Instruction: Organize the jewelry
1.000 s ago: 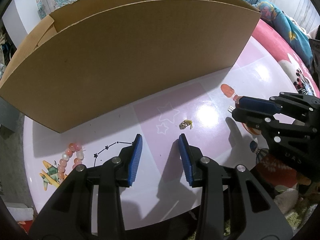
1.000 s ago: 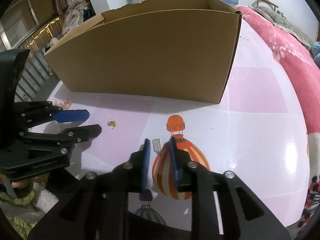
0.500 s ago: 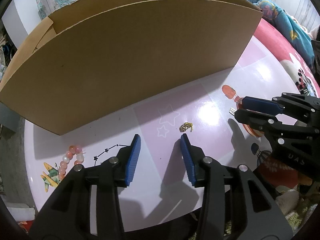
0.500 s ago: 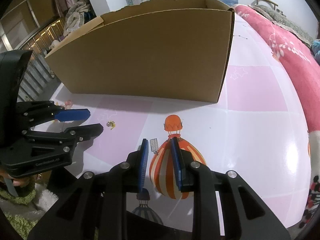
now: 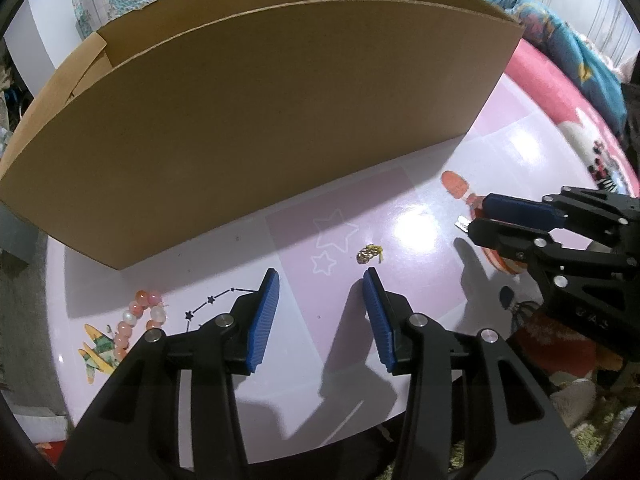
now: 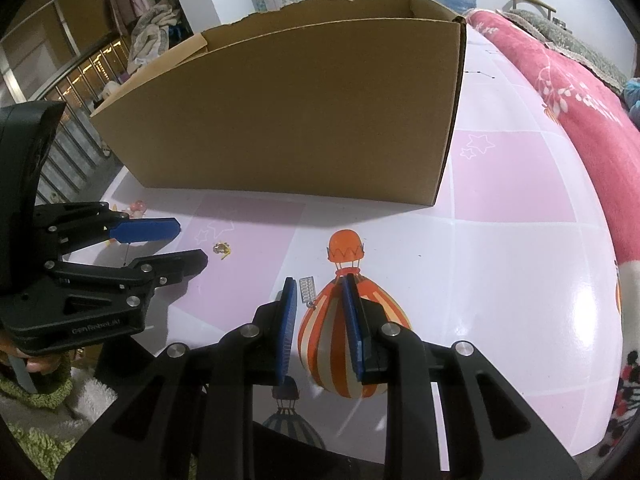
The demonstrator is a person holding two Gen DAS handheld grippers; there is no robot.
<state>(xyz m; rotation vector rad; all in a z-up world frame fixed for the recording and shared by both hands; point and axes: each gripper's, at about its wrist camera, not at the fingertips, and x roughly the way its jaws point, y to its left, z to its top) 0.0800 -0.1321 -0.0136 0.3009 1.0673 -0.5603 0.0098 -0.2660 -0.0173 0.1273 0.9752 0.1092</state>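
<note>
A small gold jewel (image 5: 370,254) lies on the pink patterned table (image 5: 404,196), just beyond my left gripper (image 5: 320,278). That gripper is open and holds nothing. To its left lies a pink bead bracelet (image 5: 136,318). A tiny silver charm (image 6: 307,292) rests on the table between the tips of my right gripper (image 6: 318,283), close to the left finger. The right gripper's jaws stand narrow but open, and the pads do not press on the charm. The right wrist view also shows the left gripper (image 6: 190,242), the gold jewel (image 6: 221,248) and the bracelet (image 6: 138,206).
A large open cardboard box (image 5: 256,120) stands across the table right behind the jewelry, and its inside is hidden. A hot-air balloon picture (image 6: 344,340) is printed on the table. Pink bedding (image 6: 568,92) runs along the right, and green rug (image 6: 36,440) shows below the table edge.
The left gripper's jaws have spread a little wider. Neither gripper has shifted noticeably, and the jewelry lies where it was.
</note>
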